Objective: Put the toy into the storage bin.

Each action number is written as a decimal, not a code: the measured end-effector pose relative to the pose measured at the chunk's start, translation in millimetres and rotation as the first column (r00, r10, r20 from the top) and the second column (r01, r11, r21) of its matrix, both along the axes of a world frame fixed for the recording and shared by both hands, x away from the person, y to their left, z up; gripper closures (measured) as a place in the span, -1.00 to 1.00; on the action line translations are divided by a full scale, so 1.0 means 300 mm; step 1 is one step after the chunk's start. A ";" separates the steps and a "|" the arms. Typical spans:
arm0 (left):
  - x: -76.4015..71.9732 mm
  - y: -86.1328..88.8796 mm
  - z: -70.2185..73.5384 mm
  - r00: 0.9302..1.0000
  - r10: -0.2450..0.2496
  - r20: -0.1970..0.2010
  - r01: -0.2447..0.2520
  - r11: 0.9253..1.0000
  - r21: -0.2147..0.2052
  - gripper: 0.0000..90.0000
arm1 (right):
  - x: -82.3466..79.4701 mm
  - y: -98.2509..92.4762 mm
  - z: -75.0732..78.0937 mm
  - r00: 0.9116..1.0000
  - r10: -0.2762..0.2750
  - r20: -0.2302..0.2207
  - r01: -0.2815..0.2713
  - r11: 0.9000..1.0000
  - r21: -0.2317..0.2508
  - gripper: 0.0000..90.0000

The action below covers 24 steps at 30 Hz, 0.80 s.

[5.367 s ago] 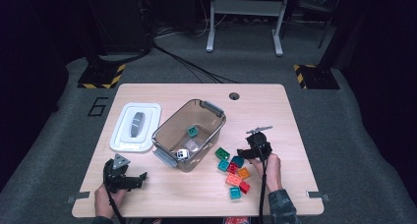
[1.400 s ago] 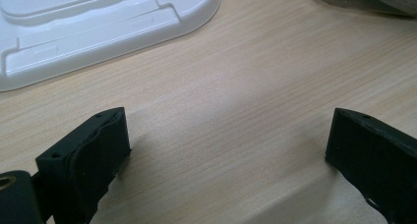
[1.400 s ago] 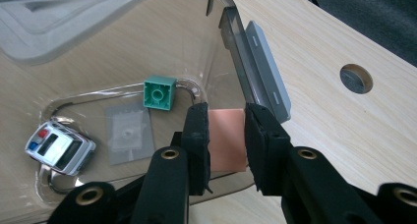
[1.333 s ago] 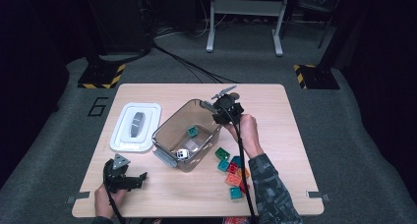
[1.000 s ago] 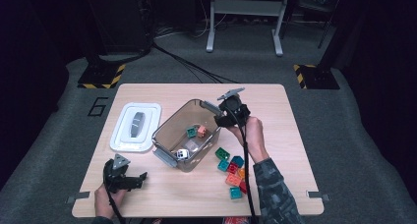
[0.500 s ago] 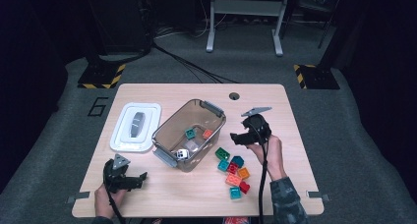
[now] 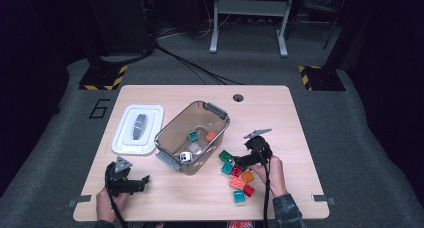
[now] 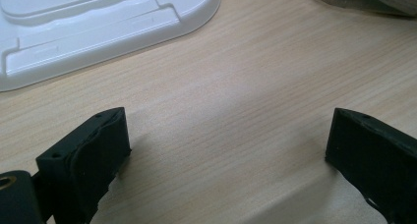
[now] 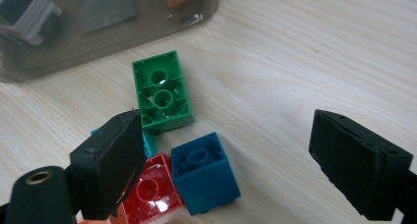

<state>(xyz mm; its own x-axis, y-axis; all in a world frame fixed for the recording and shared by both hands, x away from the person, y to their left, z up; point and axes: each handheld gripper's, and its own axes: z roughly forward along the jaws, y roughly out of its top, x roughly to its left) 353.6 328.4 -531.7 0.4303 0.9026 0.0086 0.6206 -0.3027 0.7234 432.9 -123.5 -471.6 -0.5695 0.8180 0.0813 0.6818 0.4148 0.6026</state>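
Dark room, wooden desk [image 7: 300, 118]. Clear bin [image 7: 192, 136] sits just ahead of the right tongs [image 7: 239, 161] and already holds a few blocks: teal, orange, grey-white. Lid [image 7: 138, 129] lies off, ahead of the left tongs [image 7: 142, 180], which rest wide and empty. Right tongs, jaws just opened wide with nothing gripped, hang over the loose pile; green block [image 9: 161, 91] and blue block [image 9: 204, 172] lie between them. About seven blocks remain outside; roughly a third done, I judge.

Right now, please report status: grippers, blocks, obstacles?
Right gripper open, just opened, above blue block. Left gripper open, empty. Bin beside the pile; nothing blocking.
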 end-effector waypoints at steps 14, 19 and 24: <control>0.000 0.000 0.000 1.000 0.001 0.001 -0.001 1.000 0.001 -0.94 | -0.014 -0.005 -0.041 1.000 0.013 -0.016 -0.013 1.000 0.002 -0.30; 0.000 0.000 0.000 1.000 0.000 0.000 0.000 1.000 -0.001 -0.94 | -0.023 -0.029 -0.050 0.999 0.027 -0.025 -0.027 1.000 0.014 -0.23; 0.000 0.000 0.000 1.000 0.000 0.000 0.000 1.000 0.000 -0.94 | -0.022 -0.033 -0.059 0.999 0.030 -0.024 -0.030 1.000 -0.002 0.05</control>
<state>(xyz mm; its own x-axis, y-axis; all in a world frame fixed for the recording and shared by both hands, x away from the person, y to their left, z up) 353.6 328.4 -531.7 0.4301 0.9027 0.0089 0.6205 -0.3028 0.7234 426.3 -133.4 -489.2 -0.5920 0.8006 0.0929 0.6830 0.4372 0.5851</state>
